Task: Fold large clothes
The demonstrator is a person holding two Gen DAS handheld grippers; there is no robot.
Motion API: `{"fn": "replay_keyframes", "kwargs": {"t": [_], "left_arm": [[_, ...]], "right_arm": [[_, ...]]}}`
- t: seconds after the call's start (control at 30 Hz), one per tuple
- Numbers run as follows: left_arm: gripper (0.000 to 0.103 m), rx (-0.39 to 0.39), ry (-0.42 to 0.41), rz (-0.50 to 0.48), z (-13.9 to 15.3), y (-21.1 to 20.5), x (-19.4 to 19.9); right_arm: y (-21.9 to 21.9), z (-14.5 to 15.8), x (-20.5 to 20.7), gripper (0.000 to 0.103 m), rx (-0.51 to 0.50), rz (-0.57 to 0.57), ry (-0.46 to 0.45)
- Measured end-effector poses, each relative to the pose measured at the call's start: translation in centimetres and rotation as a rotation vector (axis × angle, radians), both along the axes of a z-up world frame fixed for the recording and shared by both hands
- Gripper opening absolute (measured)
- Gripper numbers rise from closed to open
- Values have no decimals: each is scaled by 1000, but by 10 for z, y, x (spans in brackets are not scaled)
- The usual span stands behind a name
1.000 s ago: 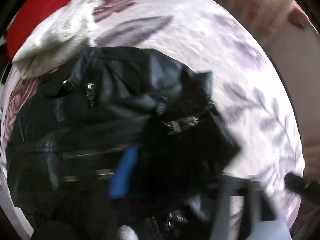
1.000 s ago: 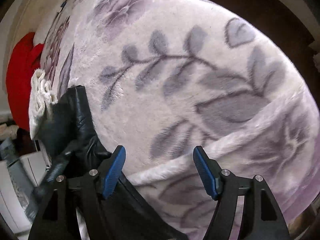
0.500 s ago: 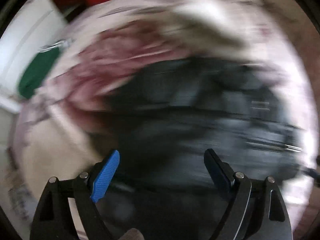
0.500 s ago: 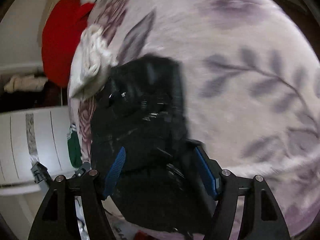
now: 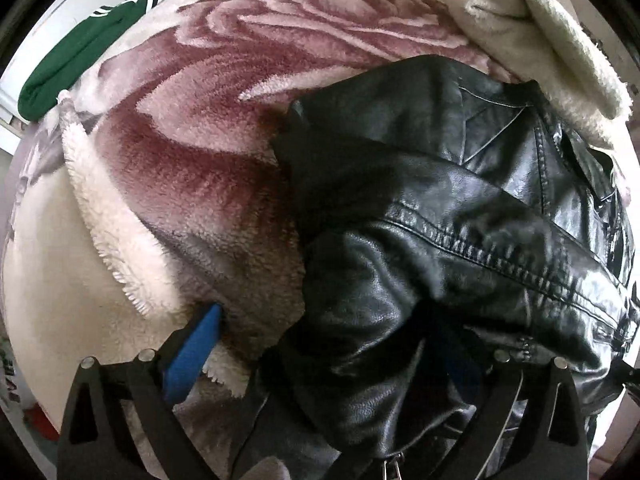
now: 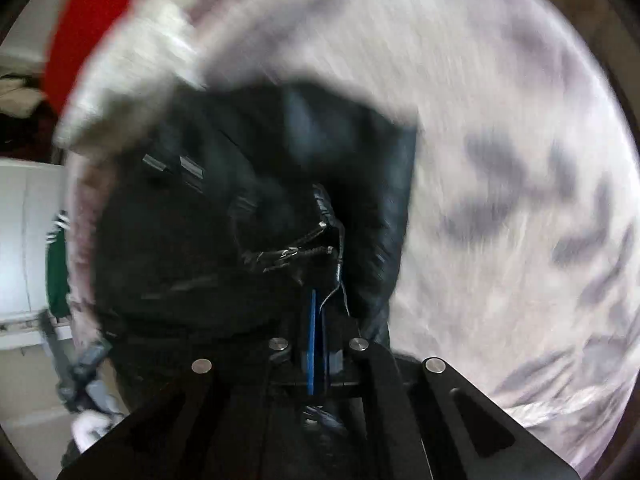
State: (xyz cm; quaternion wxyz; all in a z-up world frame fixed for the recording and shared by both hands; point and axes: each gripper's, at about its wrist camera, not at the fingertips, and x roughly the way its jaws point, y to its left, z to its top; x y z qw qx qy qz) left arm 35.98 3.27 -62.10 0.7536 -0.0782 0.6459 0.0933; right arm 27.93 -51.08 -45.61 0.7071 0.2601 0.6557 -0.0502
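Note:
A black leather jacket (image 5: 460, 208) lies crumpled on a plush floral blanket (image 5: 208, 128) on a bed. My left gripper (image 5: 332, 344) is open, low over the jacket's near edge; its blue left finger (image 5: 192, 352) rests against the blanket and the right finger is hidden under leather. In the blurred right wrist view the jacket (image 6: 224, 208) fills the middle, and my right gripper (image 6: 320, 320) is shut on a fold of the jacket near its zipper (image 6: 296, 256).
A cream fleece item (image 5: 540, 32) lies beyond the jacket's collar. A green garment with white stripes (image 5: 76, 56) sits at the blanket's far left edge. A red item (image 6: 96, 20) lies at the bed's far end. White furniture (image 6: 24, 240) stands to the left.
My right gripper has closed on the jacket after being open. My left gripper has let go, swung left and dropped low over the jacket's near edge.

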Motion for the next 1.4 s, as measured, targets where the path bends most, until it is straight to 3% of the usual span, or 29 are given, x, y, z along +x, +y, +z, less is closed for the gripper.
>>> {"fn": "replay_keyframes", "kwargs": {"t": [0.1, 0.13, 0.2, 0.3, 0.37, 0.43, 0.5, 0.57, 0.63, 0.7, 0.73, 0.77, 0.83, 0.93, 0.97, 1.0, 1.03, 1.07, 1.13, 1.2, 1.3, 1.37, 1.4], "left_arm": [[103, 47, -23, -22, 27, 0, -1], [103, 65, -38, -32, 36, -2, -3], [103, 86, -77, -47, 52, -6, -5], [103, 136, -65, -68, 47, -16, 8], [103, 150, 14, -57, 17, -16, 29], [103, 68, 9, -22, -4, -6, 31], [103, 21, -5, -3, -3, 0, 28], [103, 17, -11, 0, 5, 2, 23], [103, 35, -31, -10, 18, 1, 16], [103, 33, -52, -16, 30, -1, 5], [103, 30, -60, -13, 37, -2, -2], [103, 26, -68, -11, 42, -2, -7], [103, 3, -85, 5, 54, -6, -25], [103, 2, -73, 2, 49, -9, -35], [103, 12, -57, -9, 44, -11, -31], [103, 17, -46, -15, 37, -11, -34], [103, 10, -43, -17, 33, -10, -32], [103, 0, -43, -16, 30, -9, -32], [103, 4, -44, -13, 30, -10, -33], [103, 43, -59, -23, 42, -19, -33], [103, 58, -98, -51, 73, -44, -44], [103, 41, -114, -89, 94, -74, -60], [103, 33, -116, -116, 104, -96, -73]], "right_arm": [[-13, 20, 1, 6, 49, -36, -14], [-19, 30, -1, 14, 36, -60, -15], [-28, 54, -6, 14, -16, -86, -48], [-25, 82, -3, 14, 13, -37, -155], [-11, 78, 5, 14, 87, 45, -165], [6, 55, 15, 14, 117, 112, -123], [15, 19, 23, 14, 24, 161, -11], [10, -5, 28, 2, 27, 147, 47], [-3, 10, 26, 3, 80, 93, 33], [-22, 40, 7, 15, 43, 39, -3], [-31, 51, -7, 27, -2, 14, 7], [-37, 55, -20, 44, -17, -7, 28], [-47, 43, -43, 52, 28, -31, 97], [-56, -2, -66, 51, 164, -93, 222], [-57, -10, -75, 30, 198, -132, 232], [-55, -9, -83, 15, 162, -148, 216], [-56, -3, -87, 8, 129, -148, 195], [-64, 4, -95, 5, 74, -173, 182], [-75, -3, -104, 5, 110, -209, 208], [-77, 0, -97, 5, 129, -159, 219], [-101, 23, -94, 13, 221, -139, 220], [-127, 44, -102, 41, 269, -154, 202], [-139, 51, -106, 49, 261, -146, 201]]}}
